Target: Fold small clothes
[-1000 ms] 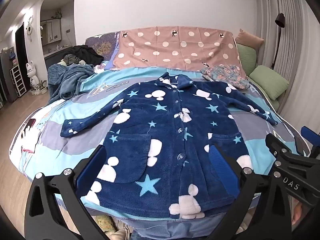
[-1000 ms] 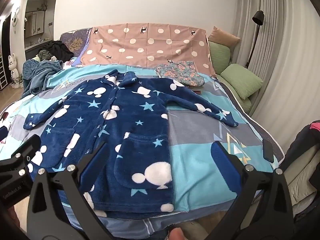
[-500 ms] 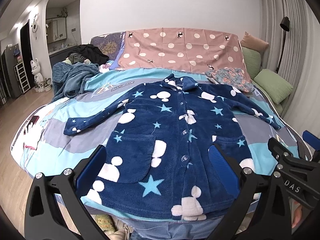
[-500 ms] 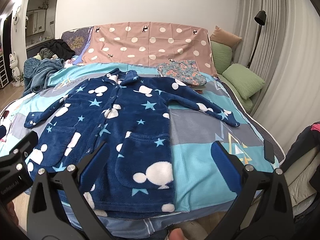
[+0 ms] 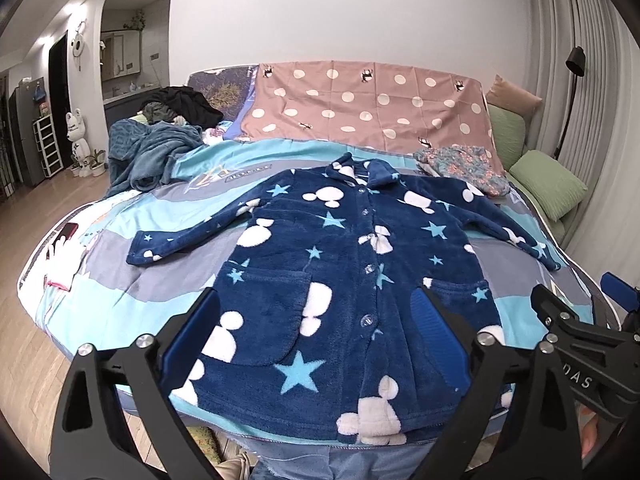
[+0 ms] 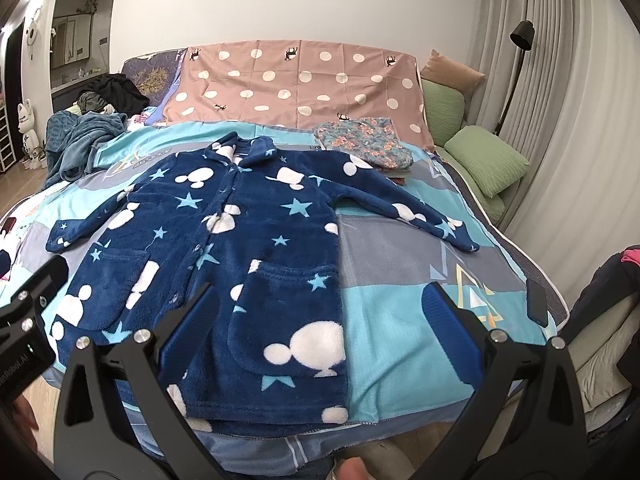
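A small navy fleece jacket (image 5: 340, 280) with white mouse heads and light blue stars lies flat and buttoned on the bed, both sleeves spread out; it also shows in the right wrist view (image 6: 240, 248). My left gripper (image 5: 316, 320) is open and empty, held above the jacket's hem near the bed's front edge. My right gripper (image 6: 320, 316) is open and empty, above the jacket's right pocket and hem. The right gripper's body (image 5: 580, 344) shows at the right of the left wrist view.
The bed has a blue and grey patterned cover (image 6: 400, 320). A folded floral garment (image 6: 364, 148) lies at the back right. A teal blanket pile (image 5: 148, 152) sits at the back left. Green pillows (image 6: 484, 160) line the right side. A dark phone (image 6: 536, 304) lies near the right edge.
Both grippers have risen and tilted slightly, so the jacket sits lower in view. The jacket has not moved. Both grippers stay open.
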A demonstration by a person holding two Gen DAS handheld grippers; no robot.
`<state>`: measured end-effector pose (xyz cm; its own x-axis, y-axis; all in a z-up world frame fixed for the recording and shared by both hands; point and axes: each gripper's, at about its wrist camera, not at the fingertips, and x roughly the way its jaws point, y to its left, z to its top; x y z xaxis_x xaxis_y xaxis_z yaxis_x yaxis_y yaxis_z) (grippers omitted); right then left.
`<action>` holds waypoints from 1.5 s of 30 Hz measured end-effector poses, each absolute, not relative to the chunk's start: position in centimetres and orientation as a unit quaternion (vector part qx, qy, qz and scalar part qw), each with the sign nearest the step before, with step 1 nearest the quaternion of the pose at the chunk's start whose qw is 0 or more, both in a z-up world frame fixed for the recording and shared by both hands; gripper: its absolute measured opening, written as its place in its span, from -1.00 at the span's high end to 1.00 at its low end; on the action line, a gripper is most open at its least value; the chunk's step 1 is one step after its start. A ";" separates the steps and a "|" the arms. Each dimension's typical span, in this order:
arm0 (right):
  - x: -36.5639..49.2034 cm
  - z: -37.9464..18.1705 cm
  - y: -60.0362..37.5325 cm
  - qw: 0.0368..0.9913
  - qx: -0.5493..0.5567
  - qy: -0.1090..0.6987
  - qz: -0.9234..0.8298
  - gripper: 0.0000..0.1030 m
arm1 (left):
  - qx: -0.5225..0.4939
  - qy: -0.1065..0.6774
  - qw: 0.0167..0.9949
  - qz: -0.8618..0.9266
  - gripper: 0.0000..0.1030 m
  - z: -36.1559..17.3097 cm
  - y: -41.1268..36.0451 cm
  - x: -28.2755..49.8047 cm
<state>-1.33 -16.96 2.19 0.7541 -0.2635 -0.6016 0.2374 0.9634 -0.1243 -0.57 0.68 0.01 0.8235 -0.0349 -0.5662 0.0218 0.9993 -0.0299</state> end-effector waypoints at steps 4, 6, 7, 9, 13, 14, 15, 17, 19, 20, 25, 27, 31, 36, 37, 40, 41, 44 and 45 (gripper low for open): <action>-1.4 2.1 -17.0 0.937 -0.020 0.323 -0.133 -0.96 | -0.015 0.300 0.954 -0.018 -0.83 0.0 0.8 -0.5; -1.4 2.1 -17.0 0.936 -0.021 0.324 -0.133 -0.96 | -0.009 0.302 0.953 -0.019 -0.82 -0.1 0.6 -0.5; -1.3 2.1 -17.0 0.936 -0.022 0.324 -0.134 -0.96 | -0.003 0.304 0.952 -0.020 -0.71 -0.1 0.4 -0.4; -1.3 2.1 -17.0 0.936 -0.022 0.324 -0.137 -0.96 | 0.017 0.304 0.952 -0.022 -0.64 -0.2 0.0 -0.4; -1.3 2.1 -17.1 0.936 -0.021 0.324 -0.138 -0.96 | 0.007 0.307 0.951 -0.031 -0.63 -0.2 0.1 -0.5; -1.3 2.1 -17.1 0.936 -0.021 0.324 -0.138 -0.96 | 0.005 0.305 0.952 -0.030 -0.63 -0.1 0.1 -0.5; -1.3 2.1 -17.1 0.936 -0.021 0.324 -0.138 -0.96 | 0.003 0.301 0.953 -0.028 -0.63 0.0 0.2 -0.6; -1.3 2.1 -17.1 0.936 -0.020 0.324 -0.137 -0.96 | -0.003 0.302 0.953 -0.028 -0.63 0.0 0.3 -0.6; -1.3 2.1 -17.1 0.936 -0.019 0.324 -0.137 -0.96 | -0.008 0.302 0.953 -0.030 -0.63 0.0 0.5 -0.6; -1.3 2.1 -17.1 0.936 -0.019 0.324 -0.137 -0.96 | -0.006 0.301 0.953 -0.030 -0.63 0.0 0.4 -0.6; -1.0 1.8 -17.0 0.933 -0.020 0.332 -0.136 -0.96 | 0.021 0.292 0.955 -0.038 -0.63 0.2 -0.2 -0.6; -0.9 1.6 -17.1 0.932 -0.019 0.336 -0.135 -0.96 | 0.018 0.291 0.956 -0.040 -0.63 0.2 -0.2 -0.6; -0.7 1.4 -17.4 0.930 -0.016 0.338 -0.140 -0.96 | 0.011 0.293 0.955 -0.041 -0.63 0.2 0.0 -0.4; -0.4 1.1 -17.8 0.930 -0.016 0.336 -0.147 -0.96 | 0.012 0.294 0.955 -0.037 -0.63 0.2 -0.1 -0.1; -0.3 1.0 -18.0 0.930 -0.015 0.337 -0.147 -0.96 | 0.012 0.294 0.955 -0.036 -0.63 0.2 -0.1 0.0; 0.0 0.7 -18.5 0.928 -0.015 0.340 -0.154 -0.96 | 0.012 0.294 0.955 -0.033 -0.63 0.2 -0.5 0.5; 0.2 0.5 -18.9 0.927 -0.012 0.342 -0.154 -0.96 | 0.012 0.296 0.955 -0.035 -0.63 0.1 -0.7 0.7; 0.6 0.0 -19.9 0.924 -0.004 0.347 -0.158 -0.96 | 0.020 0.298 0.954 -0.035 -0.64 0.0 -1.5 1.3; 0.8 -0.2 -20.4 0.923 0.000 0.350 -0.160 -0.96 | 0.025 0.299 0.953 -0.036 -0.64 0.0 -1.9 1.6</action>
<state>0.85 -20.40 -0.24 0.7029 -0.2965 -0.6465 0.2959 0.9485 -0.1134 1.58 -1.93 -0.02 0.8191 -0.0539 -0.5712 0.0843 0.9961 0.0268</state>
